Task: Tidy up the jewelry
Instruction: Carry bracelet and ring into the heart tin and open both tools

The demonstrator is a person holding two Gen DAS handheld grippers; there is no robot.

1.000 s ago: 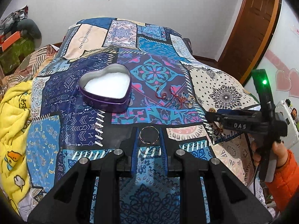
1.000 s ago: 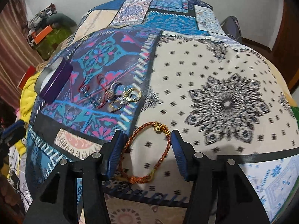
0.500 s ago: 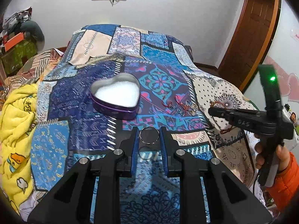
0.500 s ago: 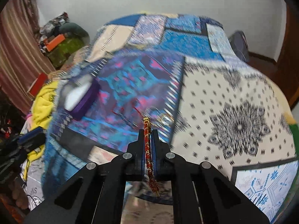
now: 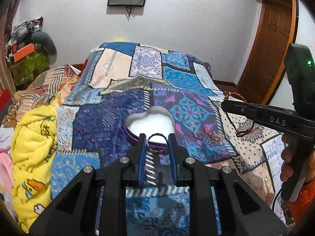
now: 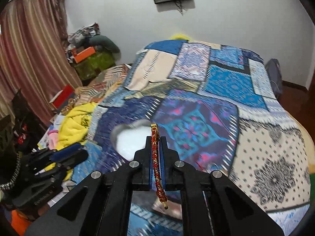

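Note:
My left gripper (image 5: 157, 137) is shut on a silver ring (image 5: 157, 142) and holds it above the bed, just in front of the purple heart-shaped tin (image 5: 133, 135) with white lining. My right gripper (image 6: 155, 138) is shut on a red and gold braided bracelet (image 6: 156, 163), lifted off the bed; the bracelet (image 5: 235, 96) loops out of it in the left wrist view. The tin (image 6: 130, 139) lies ahead and left of my right gripper. A small pile of other jewelry (image 5: 208, 135) lies on the bedspread right of the tin.
A patchwork bedspread (image 5: 110, 122) covers the bed. A yellow blanket (image 5: 31, 137) is bunched on the left side. Clutter and an orange box (image 5: 23, 53) stand by the far left wall. A wooden door (image 5: 273, 39) is at the right.
Both grippers have lifted off the bed. My right gripper closed on the bracelet and raised it. My left gripper carried the ring up and toward the tin.

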